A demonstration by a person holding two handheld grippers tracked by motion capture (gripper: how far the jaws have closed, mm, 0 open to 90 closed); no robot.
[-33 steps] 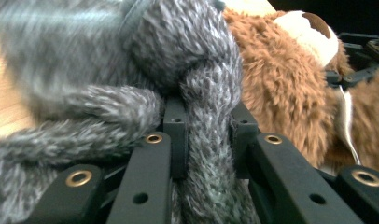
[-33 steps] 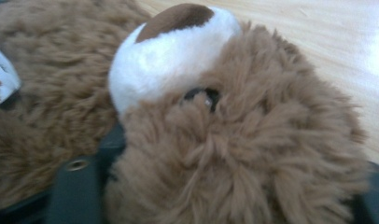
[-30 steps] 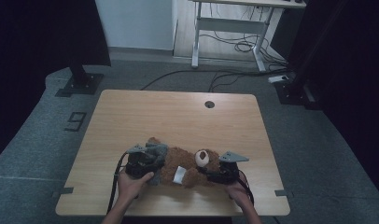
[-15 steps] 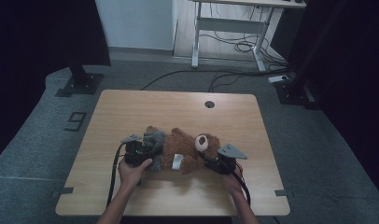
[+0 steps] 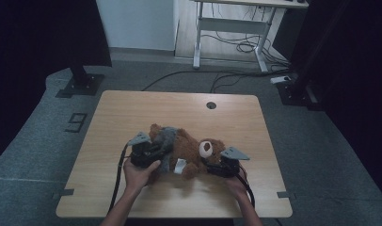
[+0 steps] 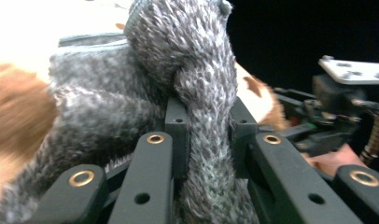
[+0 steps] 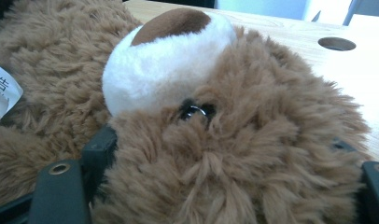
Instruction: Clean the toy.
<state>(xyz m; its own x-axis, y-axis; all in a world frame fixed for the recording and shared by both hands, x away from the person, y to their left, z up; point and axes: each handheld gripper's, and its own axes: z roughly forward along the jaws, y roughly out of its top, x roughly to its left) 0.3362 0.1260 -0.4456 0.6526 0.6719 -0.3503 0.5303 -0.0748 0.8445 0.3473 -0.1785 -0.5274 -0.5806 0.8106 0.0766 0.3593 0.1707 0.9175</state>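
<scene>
- Left gripper (image 5: 157, 149), lower left of centre in the high view: jaws pinched tight on a fold of the grey knitted garment (image 6: 197, 93); in the left gripper view the grey cloth was clamped between the two black jaws.
- Right gripper (image 5: 212, 165), lower right of centre: jaws spread wide around the head of the teddy bear (image 5: 191, 150) and just been opening; in the right gripper view brown fur (image 7: 253, 154) lay between them, the pads apparently no longer pressing.
- Teddy bear: lay on its back across the lower middle of the table (image 5: 132, 108), head toward the right of the frame, white muzzle (image 7: 164, 70) up, a white tag (image 5: 180, 165) at its lower side.
- Progress, as judged: garment still bunched at the bear's left end, neither fully on nor fully off; most of the work remained.
- Room: upper half of the tabletop bare except for the cable hole (image 5: 211, 105); the near edge lay close below both hands, so free space lay toward the top of the frame.
</scene>
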